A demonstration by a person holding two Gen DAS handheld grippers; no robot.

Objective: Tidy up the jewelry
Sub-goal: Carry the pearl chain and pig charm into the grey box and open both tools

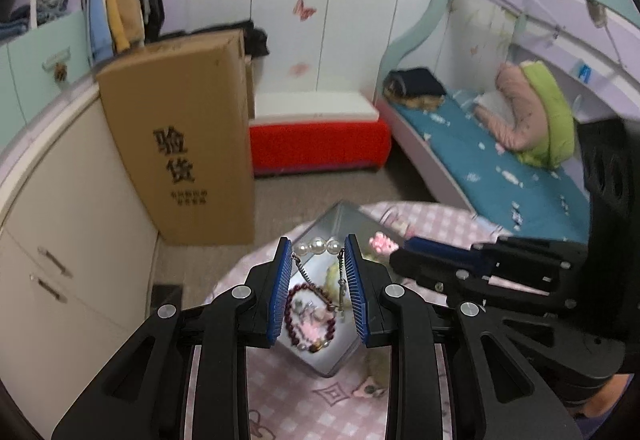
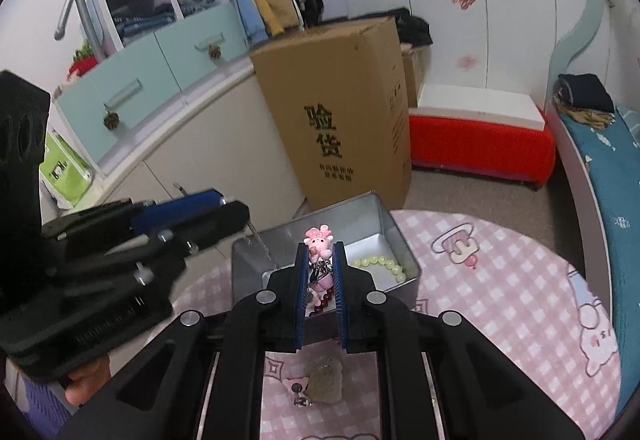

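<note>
A silver metal tin stands open on the pink checked tablecloth. My left gripper is shut on a pearl-and-chain bracelet, which hangs over the tin. A dark red bead bracelet lies in the tin below it. My right gripper is shut on a pink pig charm keychain above the tin's near wall. A pale green bead bracelet lies in the tin's right part. The left gripper also shows in the right wrist view, with the chain dangling into the tin.
A pale stone pendant lies on the tablecloth in front of the tin. A tall cardboard box stands on the floor behind the table, with a red bench and a bed to the right.
</note>
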